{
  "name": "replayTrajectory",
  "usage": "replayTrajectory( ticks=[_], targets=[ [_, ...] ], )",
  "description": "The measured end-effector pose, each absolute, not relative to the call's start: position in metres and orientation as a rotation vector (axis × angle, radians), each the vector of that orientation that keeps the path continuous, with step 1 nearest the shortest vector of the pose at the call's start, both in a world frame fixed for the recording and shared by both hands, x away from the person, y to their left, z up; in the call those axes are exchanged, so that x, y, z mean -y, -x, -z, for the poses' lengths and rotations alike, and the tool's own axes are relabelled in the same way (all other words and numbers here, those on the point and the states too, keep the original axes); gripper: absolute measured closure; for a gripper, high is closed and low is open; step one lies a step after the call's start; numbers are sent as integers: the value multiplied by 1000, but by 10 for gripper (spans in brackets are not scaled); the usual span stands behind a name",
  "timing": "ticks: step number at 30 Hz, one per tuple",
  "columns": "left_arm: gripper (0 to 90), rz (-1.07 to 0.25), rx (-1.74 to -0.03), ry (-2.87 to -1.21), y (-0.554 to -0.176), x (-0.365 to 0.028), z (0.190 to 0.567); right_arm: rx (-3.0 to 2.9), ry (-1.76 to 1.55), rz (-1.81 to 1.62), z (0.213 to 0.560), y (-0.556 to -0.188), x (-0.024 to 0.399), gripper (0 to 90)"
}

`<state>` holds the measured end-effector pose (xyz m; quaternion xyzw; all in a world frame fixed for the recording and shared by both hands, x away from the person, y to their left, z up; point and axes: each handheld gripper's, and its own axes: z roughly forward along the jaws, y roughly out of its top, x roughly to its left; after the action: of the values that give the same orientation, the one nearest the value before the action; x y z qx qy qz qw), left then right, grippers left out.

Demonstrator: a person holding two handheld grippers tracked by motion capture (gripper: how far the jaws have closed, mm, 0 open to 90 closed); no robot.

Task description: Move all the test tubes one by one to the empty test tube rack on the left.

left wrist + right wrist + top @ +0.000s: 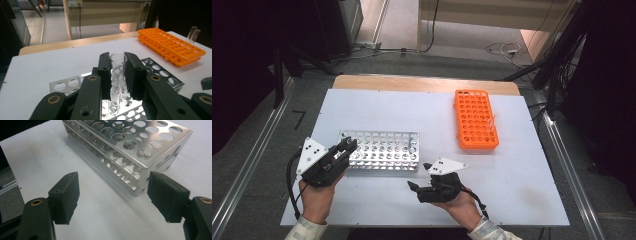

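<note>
My left gripper is shut on a clear glass test tube, held upright over the near left part of the silver metal rack; the tube's lower end sits at a rack hole. From above, that gripper lies at the rack's left end. My right gripper stands open with nothing between its jaws, facing a corner of the metal rack. In the high view it rests low in front of the rack. An orange rack lies at the far right, with clear tubes standing in it.
A white sheet covers the table, with a wooden edge at the far side. Metal rails run along both sides of the table. Cables lie on the floor beyond.
</note>
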<state>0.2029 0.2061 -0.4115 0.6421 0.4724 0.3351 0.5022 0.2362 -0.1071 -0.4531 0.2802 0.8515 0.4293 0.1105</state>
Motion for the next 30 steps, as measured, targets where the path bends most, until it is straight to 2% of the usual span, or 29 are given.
replayTrajectory(
  ticks=[19,30],
  targets=[
    [751,-903,-1169,-1612,-209,-202,431,-2500,-824,-1260,453,-236,108,245],
    [744,-894,-1190,-1663,-209,-199,443,-2503,-819,-1256,454,-235,108,245]
  ],
)
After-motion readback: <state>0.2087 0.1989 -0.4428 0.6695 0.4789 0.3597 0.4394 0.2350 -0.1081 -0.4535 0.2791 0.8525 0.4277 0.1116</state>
